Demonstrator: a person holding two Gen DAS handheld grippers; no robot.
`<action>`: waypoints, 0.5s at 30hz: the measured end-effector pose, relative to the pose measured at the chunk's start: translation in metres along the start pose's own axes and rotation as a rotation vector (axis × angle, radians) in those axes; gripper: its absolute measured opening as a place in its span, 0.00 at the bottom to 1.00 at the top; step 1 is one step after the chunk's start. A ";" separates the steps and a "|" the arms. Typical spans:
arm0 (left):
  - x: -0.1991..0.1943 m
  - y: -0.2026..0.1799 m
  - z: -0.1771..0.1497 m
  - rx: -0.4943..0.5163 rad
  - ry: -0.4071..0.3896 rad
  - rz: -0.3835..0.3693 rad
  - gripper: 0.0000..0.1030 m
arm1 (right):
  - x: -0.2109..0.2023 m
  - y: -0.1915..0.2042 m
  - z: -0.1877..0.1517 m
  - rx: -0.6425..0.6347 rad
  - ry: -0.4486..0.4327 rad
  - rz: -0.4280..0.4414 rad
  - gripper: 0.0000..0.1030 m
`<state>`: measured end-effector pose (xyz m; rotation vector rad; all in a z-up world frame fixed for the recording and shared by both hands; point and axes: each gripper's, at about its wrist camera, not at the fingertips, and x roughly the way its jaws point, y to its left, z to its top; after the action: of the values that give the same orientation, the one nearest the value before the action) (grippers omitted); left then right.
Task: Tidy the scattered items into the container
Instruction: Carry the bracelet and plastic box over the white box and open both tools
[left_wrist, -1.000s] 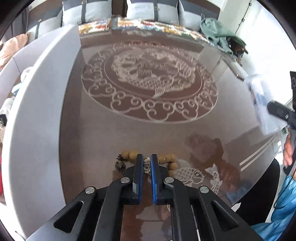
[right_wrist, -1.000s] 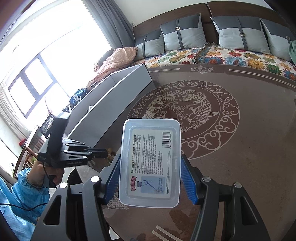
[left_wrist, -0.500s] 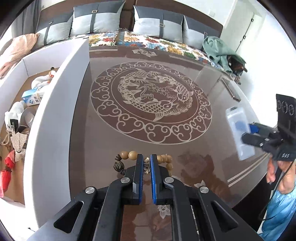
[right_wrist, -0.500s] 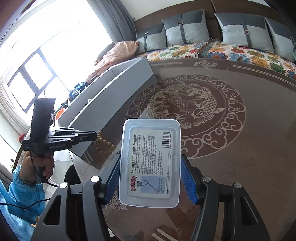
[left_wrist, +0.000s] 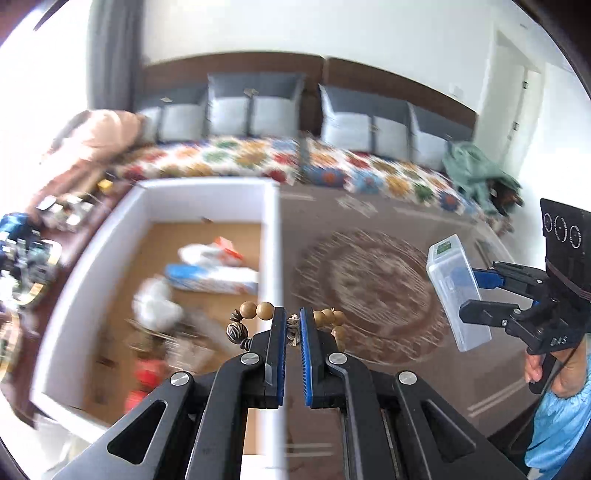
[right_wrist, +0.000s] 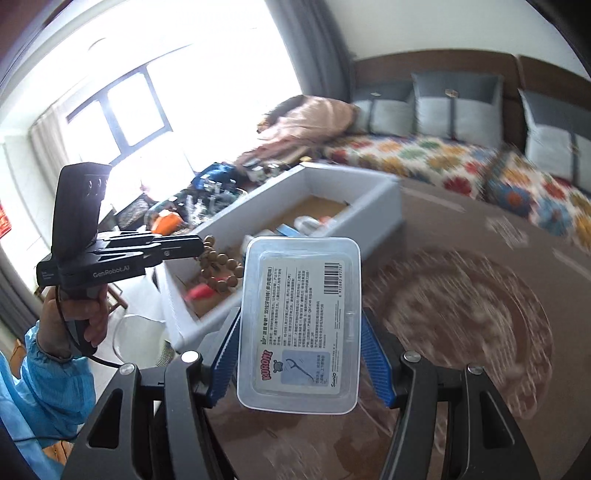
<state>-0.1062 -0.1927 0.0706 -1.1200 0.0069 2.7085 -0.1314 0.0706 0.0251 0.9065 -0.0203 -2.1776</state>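
Note:
My left gripper is shut on a wooden bead bracelet and holds it in the air above the right wall of the white box. In the right wrist view the left gripper shows with the bracelet hanging over the box. My right gripper is shut on a clear plastic floss-pick box, held above the brown table. It shows in the left wrist view to the right of the box.
The white box holds a blue-and-white packet, white wrappers and a red item. A sofa with a floral cover and grey cushions runs behind the table. Clutter lies left of the box.
My left gripper has lifted the bracelet off the table and swung left over the white box. My right gripper has followed toward the box with the floss-pick box.

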 end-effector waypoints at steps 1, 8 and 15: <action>-0.005 0.014 0.004 -0.011 -0.007 0.024 0.07 | 0.012 0.011 0.012 -0.016 0.000 0.022 0.59; -0.005 0.106 0.005 -0.099 0.023 0.124 0.07 | 0.117 0.080 0.071 -0.103 0.083 0.109 0.59; 0.050 0.160 -0.036 -0.180 0.151 0.124 0.07 | 0.213 0.111 0.060 -0.111 0.251 0.120 0.59</action>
<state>-0.1469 -0.3426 -0.0022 -1.4185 -0.1516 2.7694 -0.1939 -0.1633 -0.0258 1.0793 0.1621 -1.9224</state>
